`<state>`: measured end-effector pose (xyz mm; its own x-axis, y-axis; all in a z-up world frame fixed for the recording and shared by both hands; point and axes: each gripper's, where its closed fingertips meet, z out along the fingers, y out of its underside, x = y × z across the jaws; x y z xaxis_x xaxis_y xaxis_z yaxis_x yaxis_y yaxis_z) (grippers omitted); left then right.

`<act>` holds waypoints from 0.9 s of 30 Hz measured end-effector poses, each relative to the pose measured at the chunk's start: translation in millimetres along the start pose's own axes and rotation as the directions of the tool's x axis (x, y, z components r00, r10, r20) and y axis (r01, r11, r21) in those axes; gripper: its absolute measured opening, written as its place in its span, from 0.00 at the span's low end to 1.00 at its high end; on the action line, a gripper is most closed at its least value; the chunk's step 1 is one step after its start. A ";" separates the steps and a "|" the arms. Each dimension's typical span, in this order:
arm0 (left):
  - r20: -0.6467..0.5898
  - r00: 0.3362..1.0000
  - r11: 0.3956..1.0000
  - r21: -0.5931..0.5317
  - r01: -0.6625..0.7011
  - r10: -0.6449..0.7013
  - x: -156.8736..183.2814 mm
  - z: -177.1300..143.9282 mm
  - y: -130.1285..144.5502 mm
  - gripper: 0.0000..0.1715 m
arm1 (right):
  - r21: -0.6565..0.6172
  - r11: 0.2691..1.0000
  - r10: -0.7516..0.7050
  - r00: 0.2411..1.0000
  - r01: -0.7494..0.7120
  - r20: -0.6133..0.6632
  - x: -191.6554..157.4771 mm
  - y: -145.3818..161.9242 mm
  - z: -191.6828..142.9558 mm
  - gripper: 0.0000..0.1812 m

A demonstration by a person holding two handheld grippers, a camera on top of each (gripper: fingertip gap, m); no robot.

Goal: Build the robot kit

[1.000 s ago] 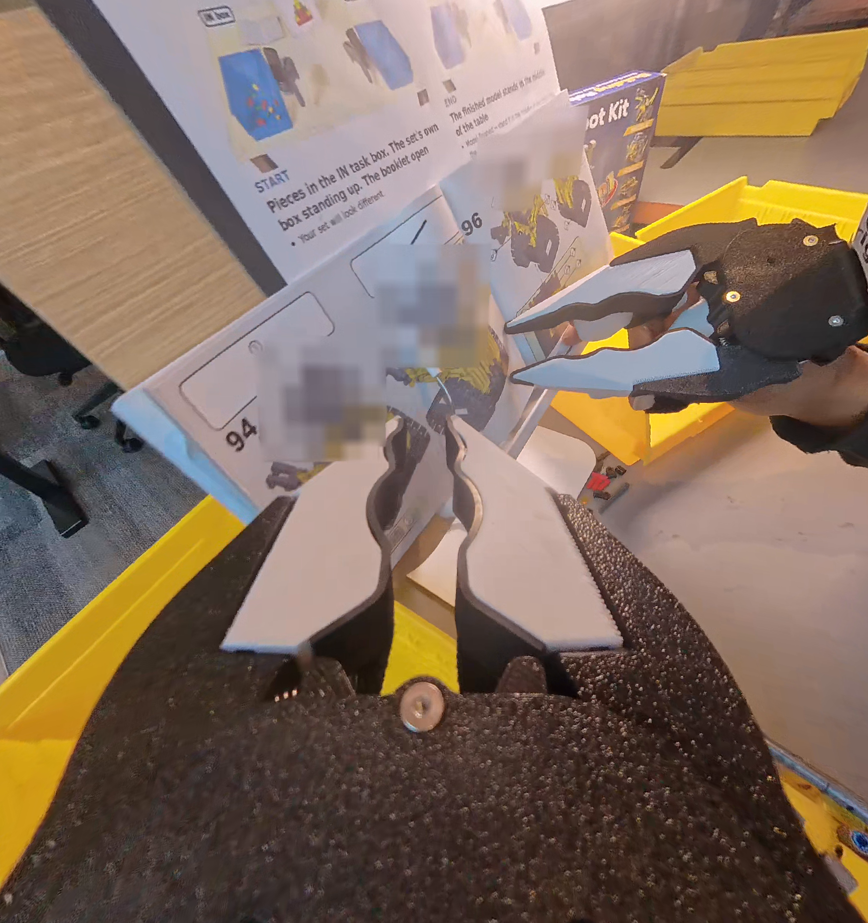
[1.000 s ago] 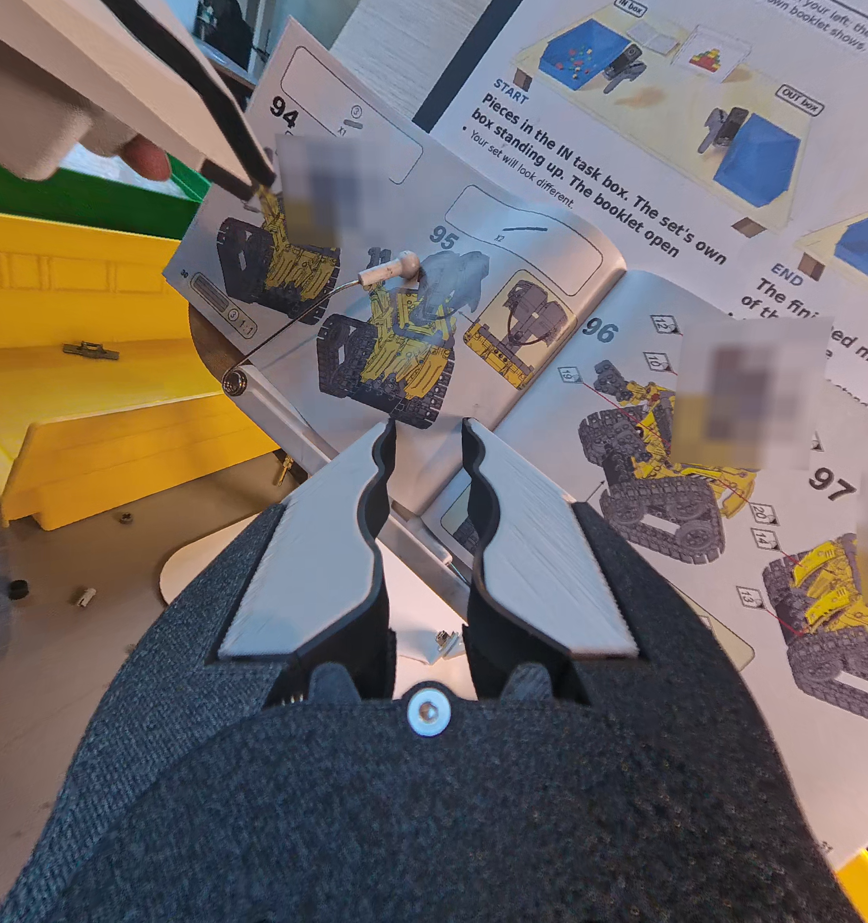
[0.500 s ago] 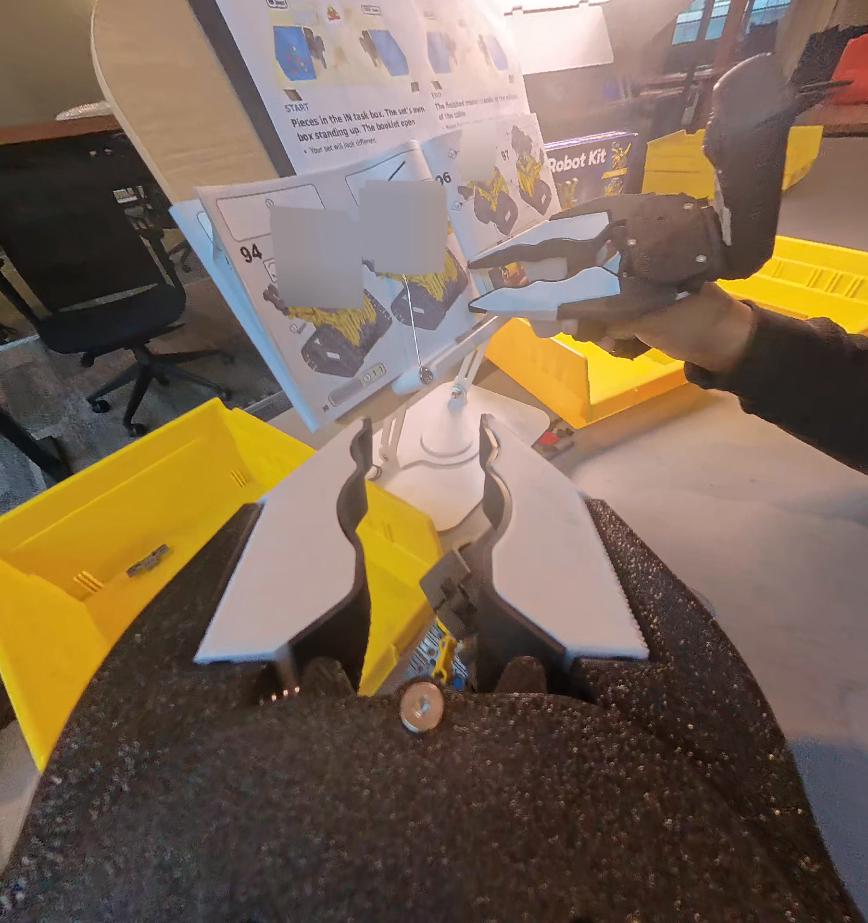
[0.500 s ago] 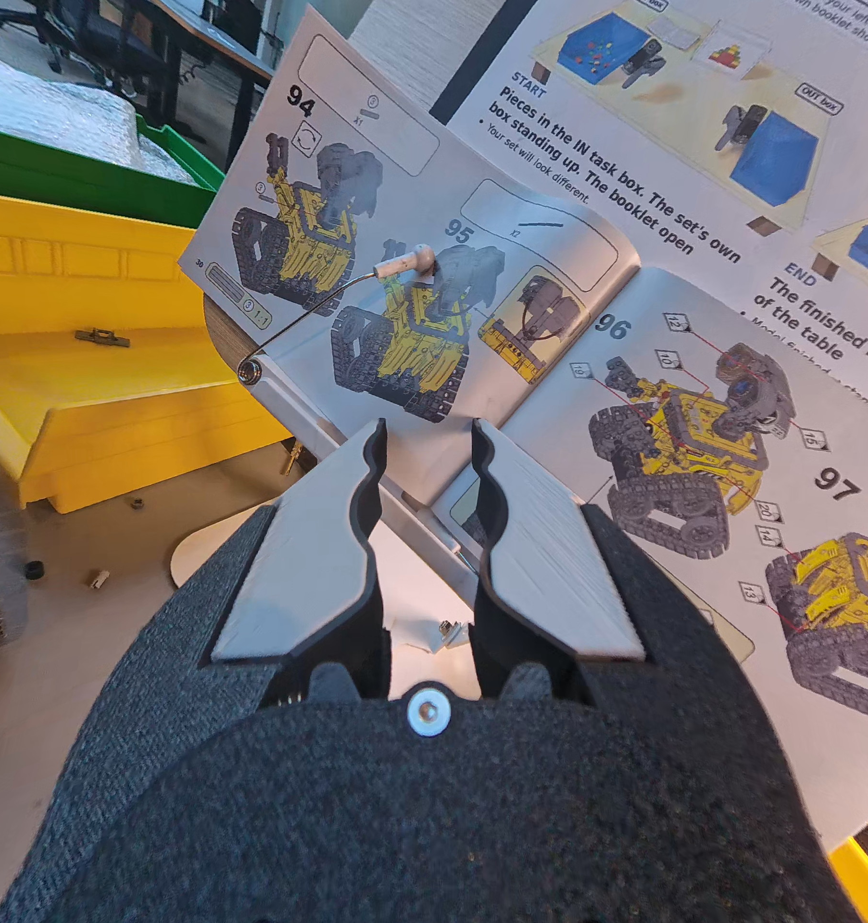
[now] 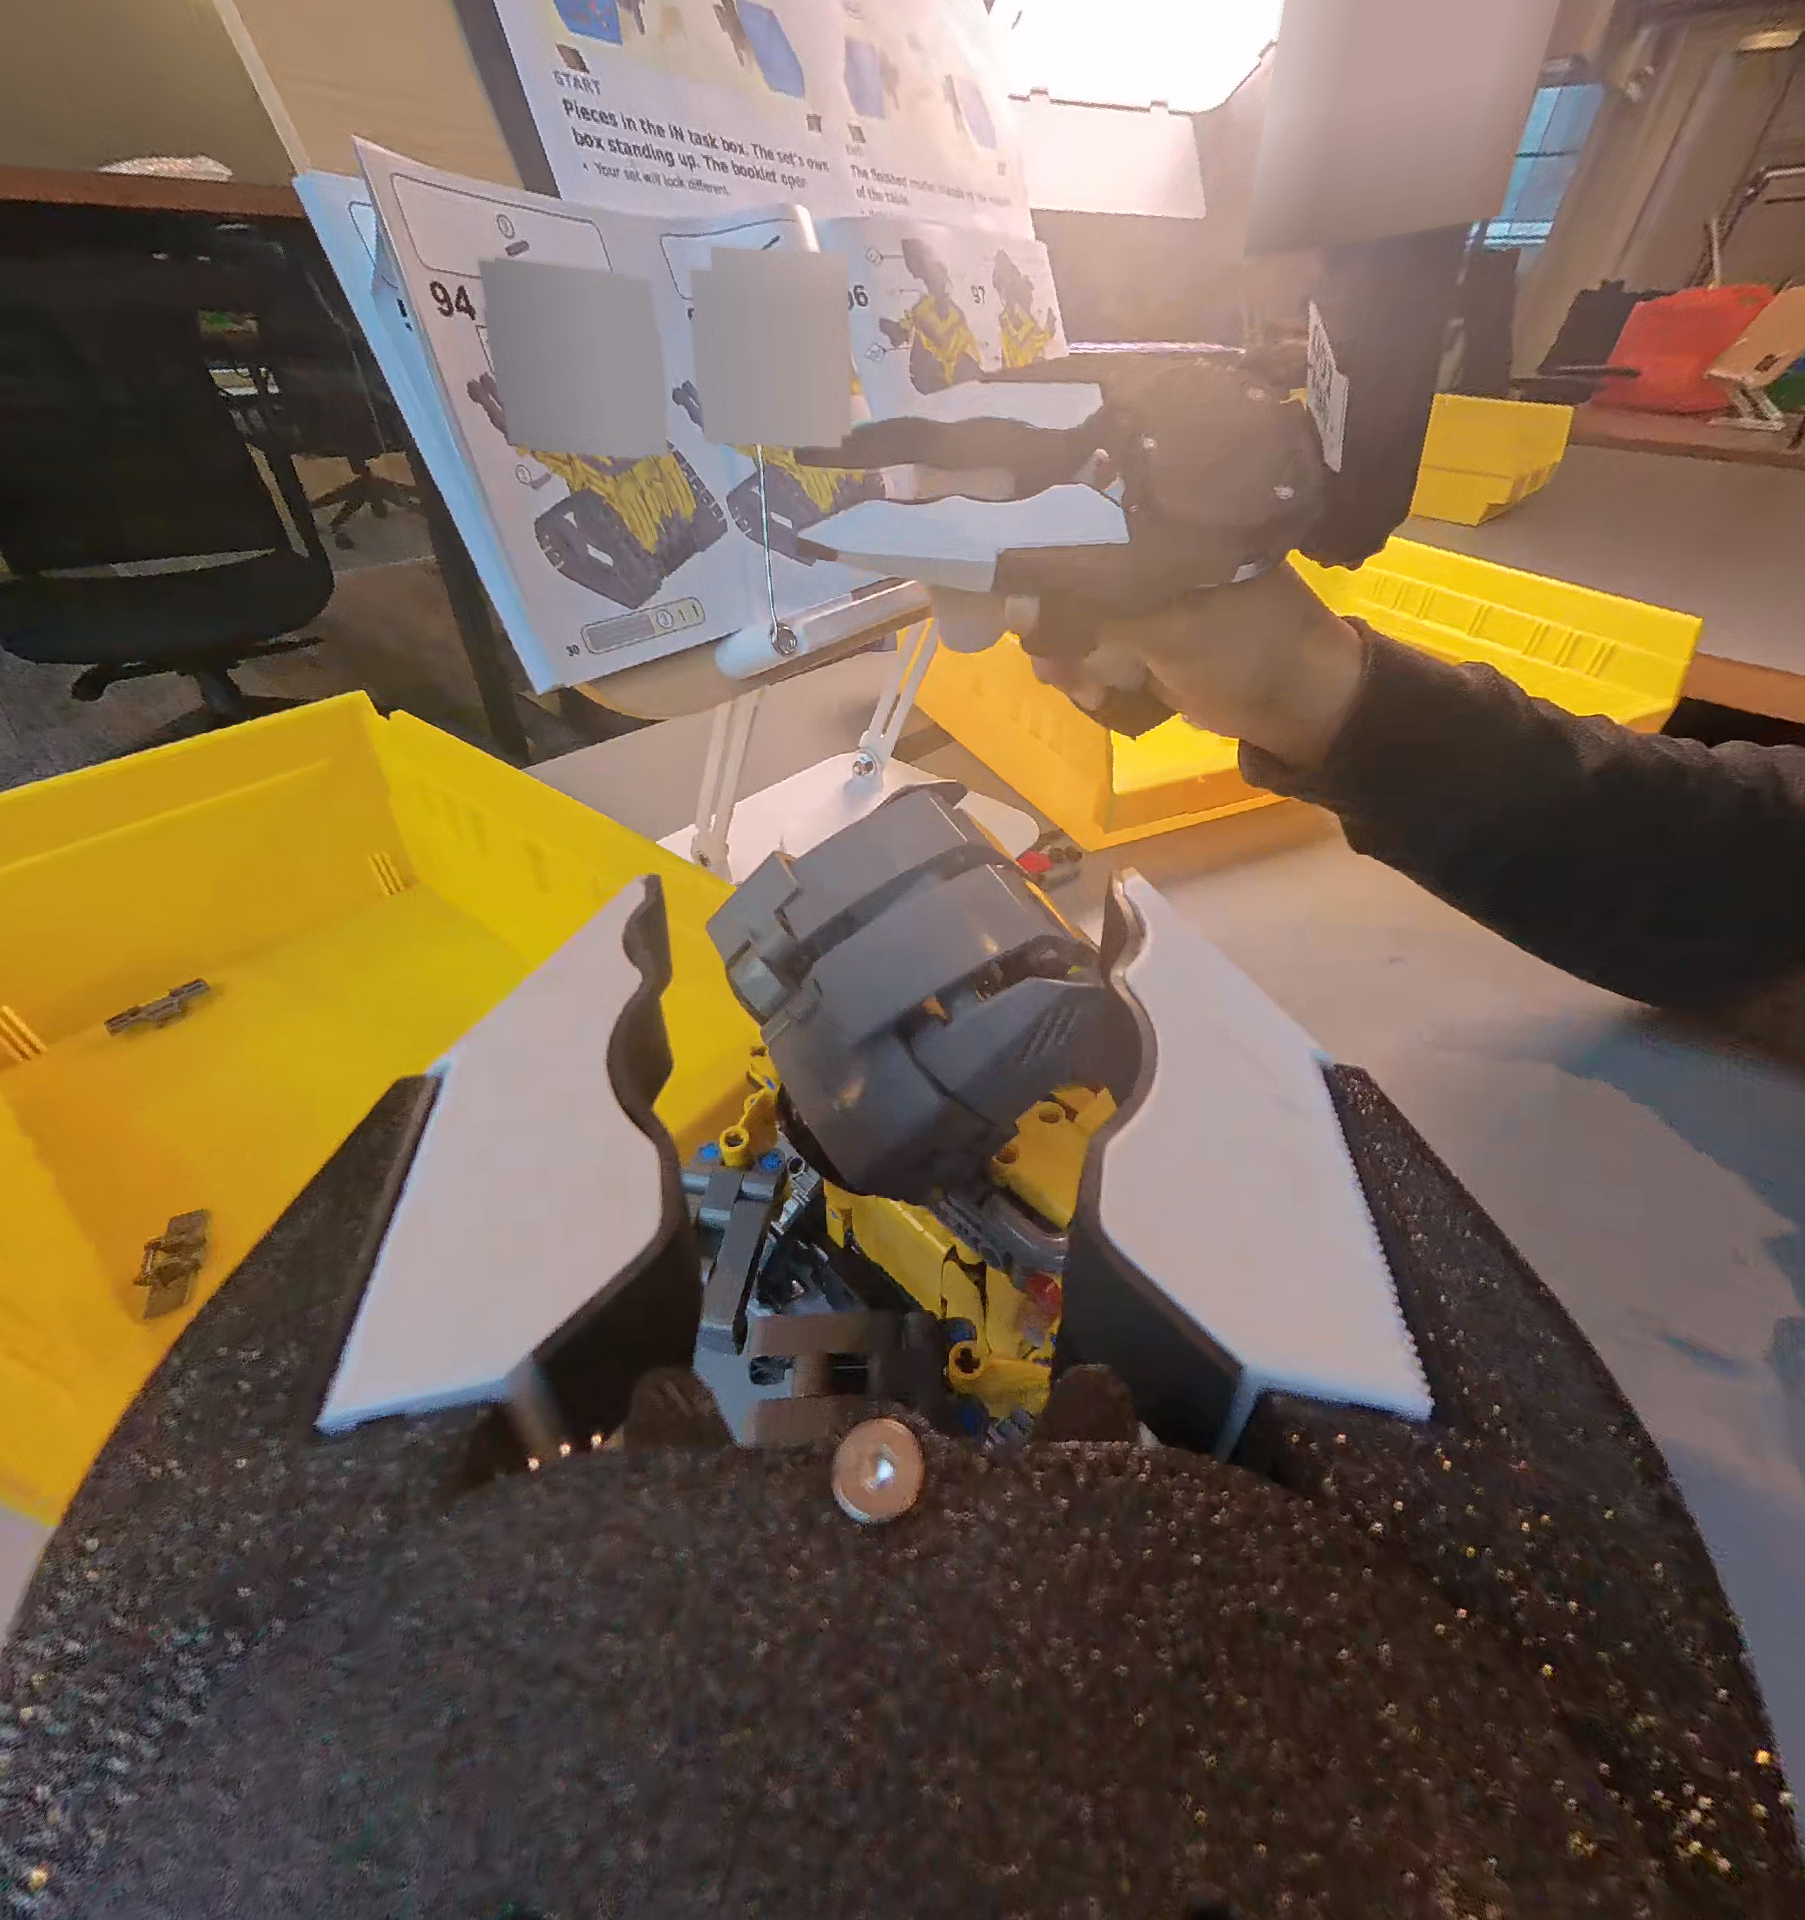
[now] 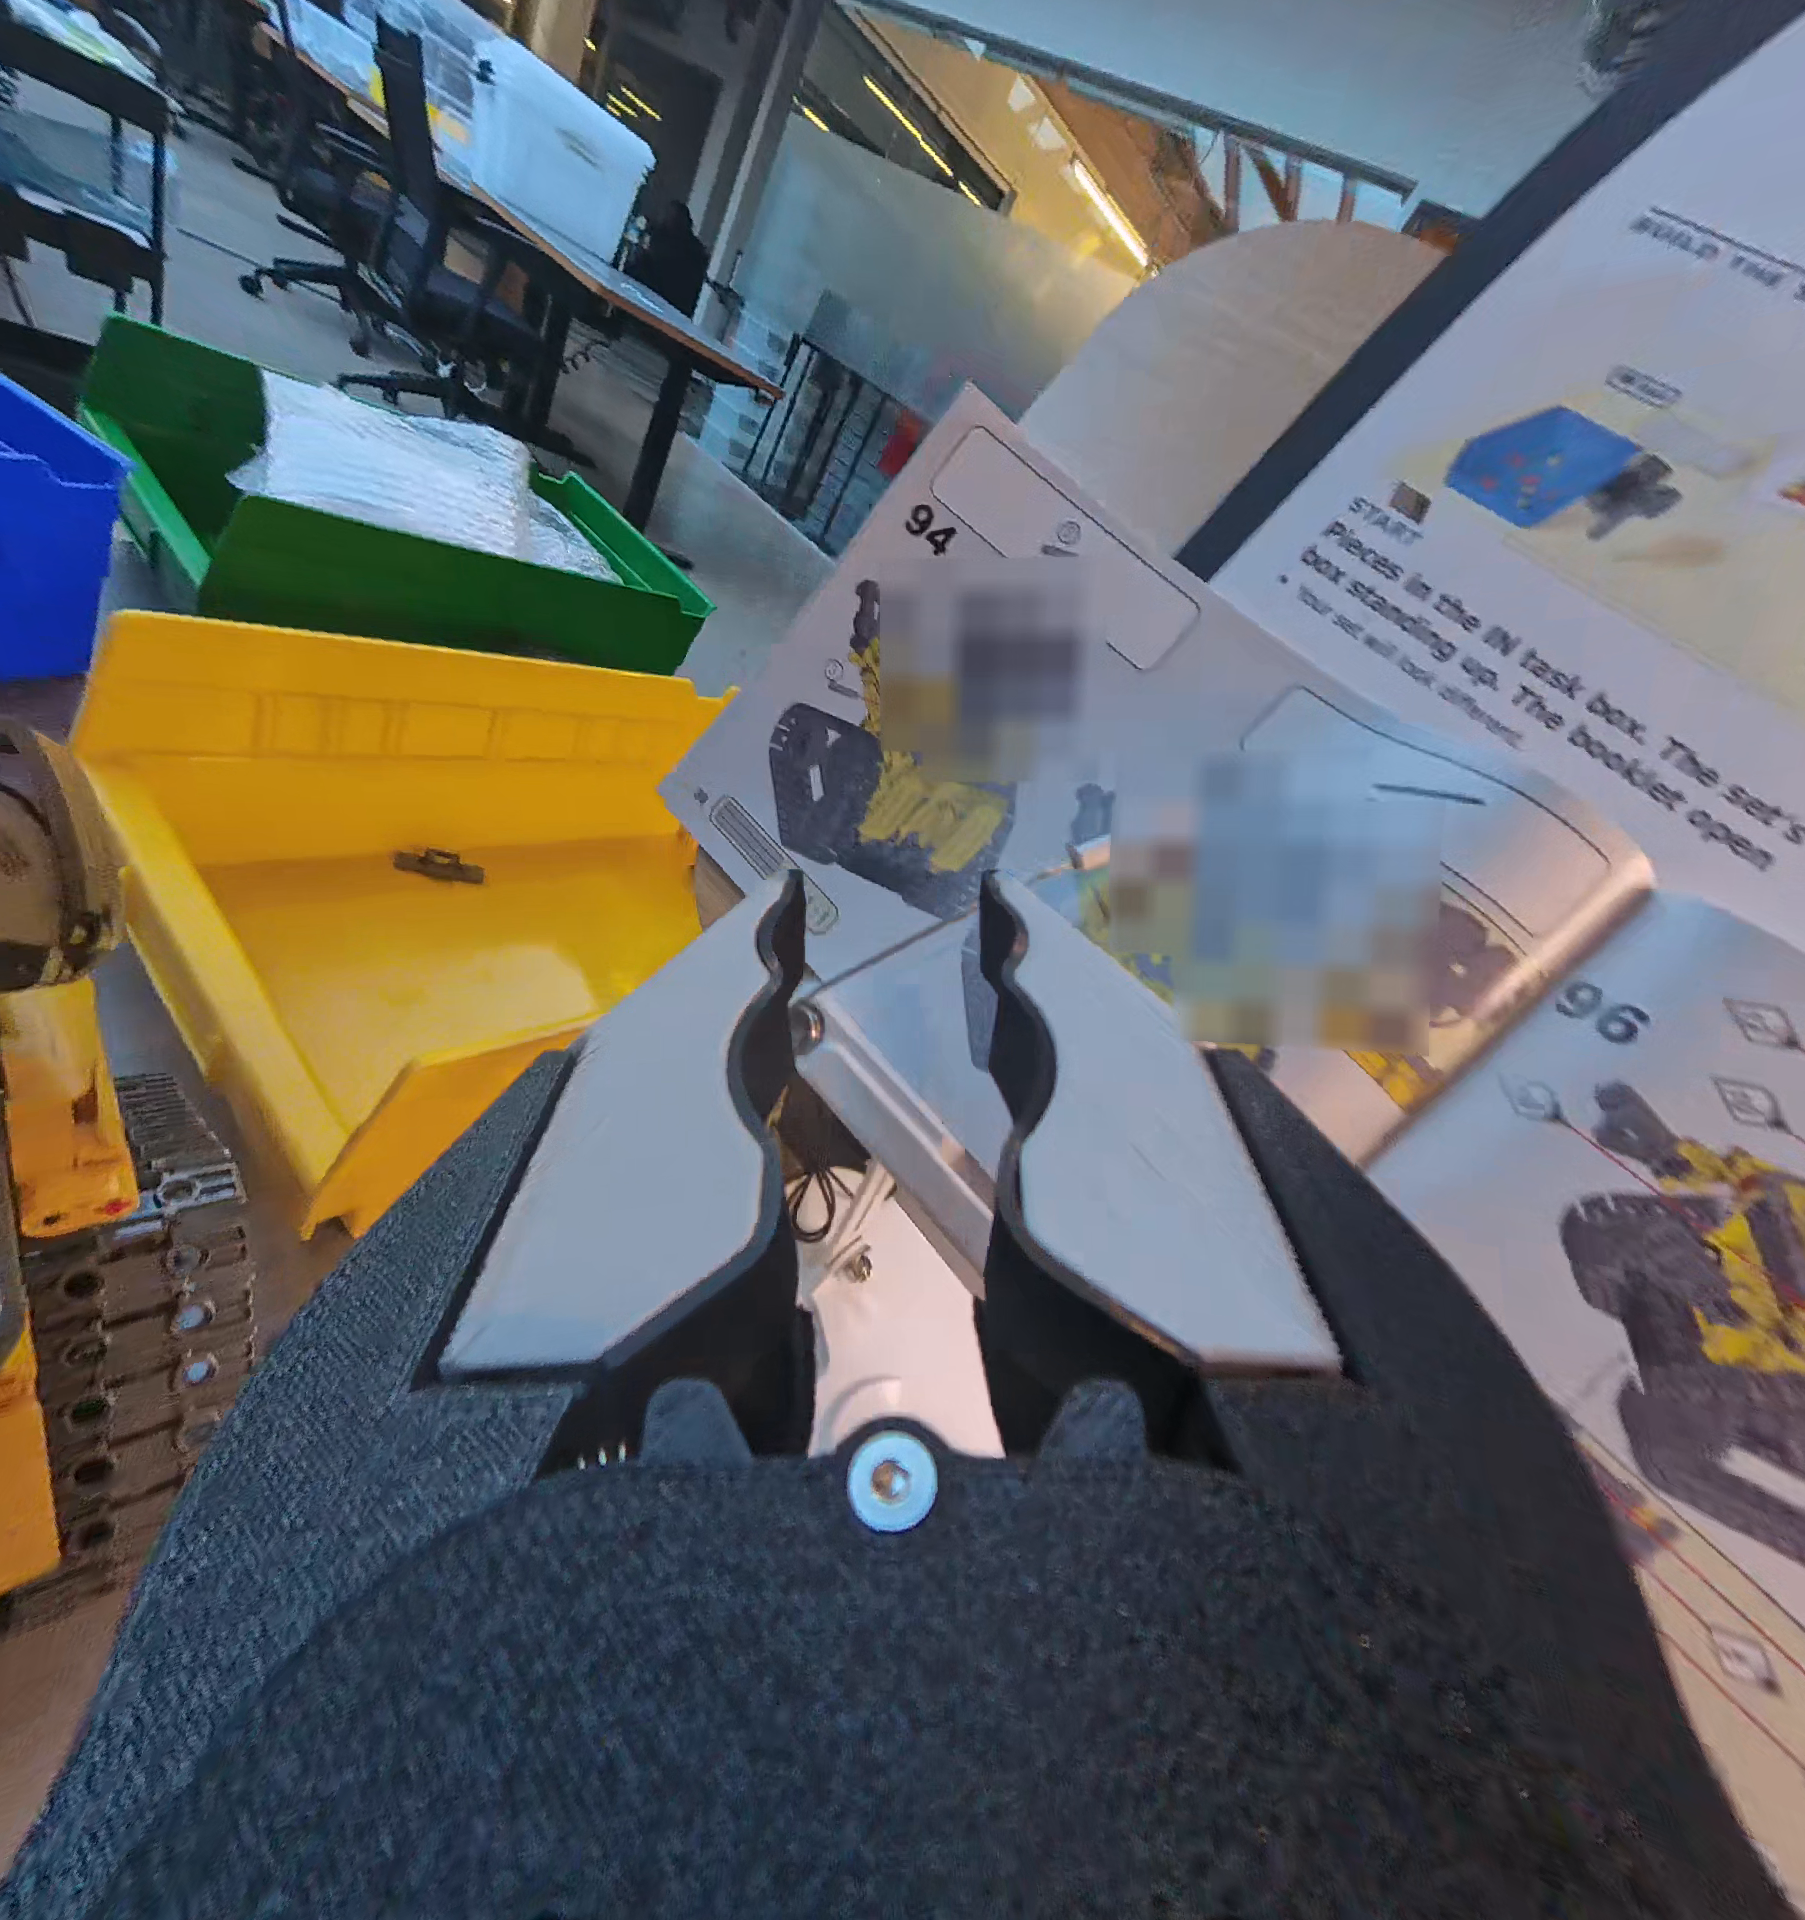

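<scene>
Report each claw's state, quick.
Left claw: open, fingers either side of the grey-and-yellow brick model, not clamped.
Right claw: open, empty, in front of the instruction booklet on its stand.

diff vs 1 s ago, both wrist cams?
The left tongs pulled back from the open instruction booklet, dropped and opened wide around the grey head of the yellow-and-grey brick robot model; contact unclear. The right tongs tilted up slightly, staying open, empty, at the booklet's white stand. The yellow plastic bins stayed put.
</scene>
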<state>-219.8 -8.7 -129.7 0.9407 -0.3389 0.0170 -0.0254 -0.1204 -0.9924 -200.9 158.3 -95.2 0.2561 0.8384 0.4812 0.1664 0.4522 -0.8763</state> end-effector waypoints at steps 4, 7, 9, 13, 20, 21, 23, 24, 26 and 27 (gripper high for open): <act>0.035 0.999 1.000 -0.005 -0.019 0.019 2.4 -1.4 1.4 0.48 | -0.110 0.993 -0.057 0.998 0.052 -0.039 -0.4 7.5 23.9 0.16; 0.048 0.998 0.999 0.017 -0.030 0.029 4.9 -3.6 8.9 0.47 | -0.157 0.983 -0.112 0.991 0.099 -0.075 8.9 12.4 20.8 0.09; 0.028 1.000 0.998 0.056 -0.015 0.014 6.7 -5.2 9.5 0.45 | -0.182 0.976 -0.136 0.988 0.121 -0.073 10.5 15.0 17.5 0.08; 0.009 1.000 0.997 0.071 -0.016 0.015 6.2 -7.0 9.4 0.46 | -0.187 0.974 -0.135 0.990 0.125 -0.041 7.5 16.6 13.6 0.12; -0.015 1.000 0.995 0.098 -0.025 0.027 4.9 -27.1 4.8 0.44 | -0.070 0.996 0.069 0.976 -0.056 0.206 -34.4 2.4 -22.0 0.19; -0.031 0.999 0.996 0.090 -0.010 0.013 5.0 -28.4 7.7 0.45 | -0.074 0.993 0.108 0.959 -0.092 0.260 -44.5 3.4 -30.2 0.21; -0.058 0.998 0.997 0.072 0.018 -0.013 6.3 -28.6 15.1 0.45 | -0.101 0.979 0.200 0.910 -0.175 0.364 -66.0 7.8 -47.4 0.25; -0.068 0.998 0.998 0.060 0.023 -0.019 7.5 -27.5 19.4 0.45 | -0.121 0.970 0.244 0.877 -0.213 0.413 -77.4 10.8 -56.1 0.28; -0.076 0.997 1.000 0.025 0.009 -0.007 10.4 -23.3 29.4 0.45 | -0.161 0.949 0.314 0.813 -0.270 0.490 -98.6 16.4 -71.3 0.34; -0.074 0.997 1.000 0.006 -0.007 0.007 11.3 -20.7 34.1 0.45 | -0.169 0.940 0.339 0.785 -0.295 0.519 -107.8 17.9 -77.3 0.36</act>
<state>-217.1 -35.9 -160.8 0.9129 -0.4078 0.0190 -0.0298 -0.1129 -0.9932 -151.8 52.5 -160.9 -0.2369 0.9692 0.0678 0.2415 0.1263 -0.9621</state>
